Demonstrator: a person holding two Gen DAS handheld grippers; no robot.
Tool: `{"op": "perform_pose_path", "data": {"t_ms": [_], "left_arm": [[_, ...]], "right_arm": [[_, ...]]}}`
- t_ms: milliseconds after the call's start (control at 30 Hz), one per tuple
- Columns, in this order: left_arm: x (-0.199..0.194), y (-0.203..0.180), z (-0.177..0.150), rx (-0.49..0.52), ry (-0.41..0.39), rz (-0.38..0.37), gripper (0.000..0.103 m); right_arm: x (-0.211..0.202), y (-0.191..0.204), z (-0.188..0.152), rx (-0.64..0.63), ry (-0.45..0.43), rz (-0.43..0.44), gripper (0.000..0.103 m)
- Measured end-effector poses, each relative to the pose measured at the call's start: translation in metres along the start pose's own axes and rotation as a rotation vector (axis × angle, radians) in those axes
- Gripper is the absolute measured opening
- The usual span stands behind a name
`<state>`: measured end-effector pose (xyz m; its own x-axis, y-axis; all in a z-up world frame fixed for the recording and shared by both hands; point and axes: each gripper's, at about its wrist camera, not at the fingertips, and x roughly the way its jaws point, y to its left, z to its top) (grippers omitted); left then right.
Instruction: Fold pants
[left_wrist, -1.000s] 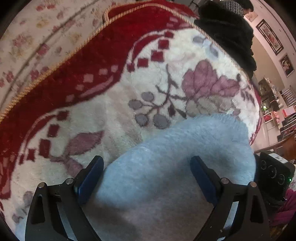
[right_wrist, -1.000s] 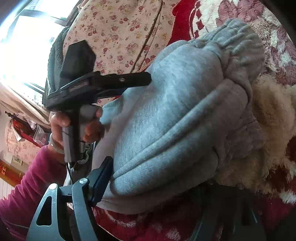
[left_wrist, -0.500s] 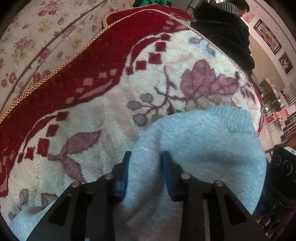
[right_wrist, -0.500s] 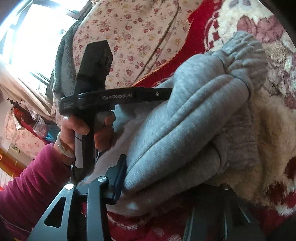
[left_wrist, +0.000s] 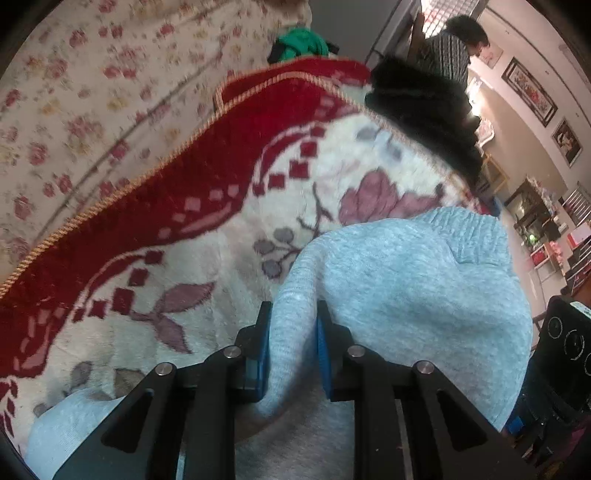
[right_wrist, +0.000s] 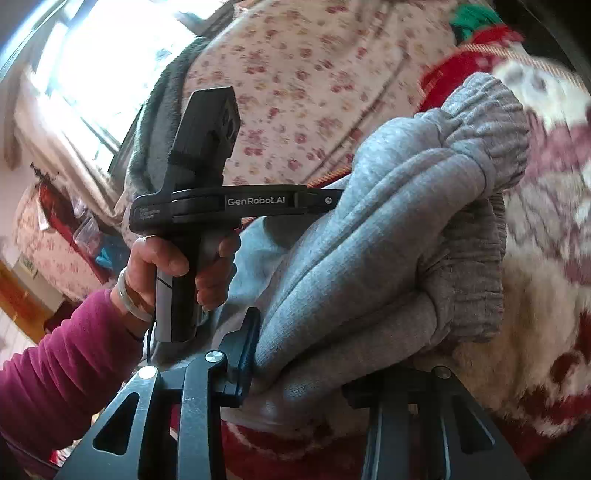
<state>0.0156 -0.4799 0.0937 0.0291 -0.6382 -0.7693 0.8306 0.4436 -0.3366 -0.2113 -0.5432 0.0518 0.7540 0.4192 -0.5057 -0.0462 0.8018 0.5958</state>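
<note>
The grey sweatpants (left_wrist: 399, 280) lie bunched on a red and cream floral blanket (left_wrist: 207, 236). My left gripper (left_wrist: 293, 332) is shut on a fold of the grey fabric at its near left edge. In the right wrist view the pants (right_wrist: 399, 236) are a thick folded stack with the elastic waistband to the upper right. My right gripper (right_wrist: 332, 354) is closed around the stack's near edge; its right finger is hidden under the cloth. The left gripper's body (right_wrist: 207, 206), held in a hand, shows at the pants' left side.
A flowered cream cover (left_wrist: 74, 110) lies beyond the blanket's gold-corded edge. A black furry garment (left_wrist: 424, 118) and a green item (left_wrist: 303, 44) sit at the blanket's far end. A person stands beyond (left_wrist: 450, 48). A black appliance (left_wrist: 569, 343) is at the right.
My left gripper closed from wide open onto a fold of the pants. Both grippers have lifted and shifted the stack slightly. My right gripper has closed further on the stack.
</note>
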Motion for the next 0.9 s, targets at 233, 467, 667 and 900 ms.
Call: {"op": "perform_pose_path", "data": {"t_ms": [233,467,667,900], "left_arm": [[-0.071,0.002,0.002,-0.016,-0.126,0.016,0.021],[-0.152,0.028,-0.018,-0.095,-0.254,0.047,0.021],[-0.224,0.070,-0.069,-0.193,-0.351,0.129,0.015],[-0.273,0.141,-0.177,-0.424,-0.393,0.252,0.014]], "right_arm": [[-0.009,0.052,0.019,-0.138,-0.035,0.024,0.038],[0.003,0.118,0.034,-0.298,-0.036,0.058,0.037],[0.031,0.183,0.031,-0.454,-0.006,0.089,0.037],[0.091,0.245,-0.003,-0.631,0.069,0.107,0.037]]}}
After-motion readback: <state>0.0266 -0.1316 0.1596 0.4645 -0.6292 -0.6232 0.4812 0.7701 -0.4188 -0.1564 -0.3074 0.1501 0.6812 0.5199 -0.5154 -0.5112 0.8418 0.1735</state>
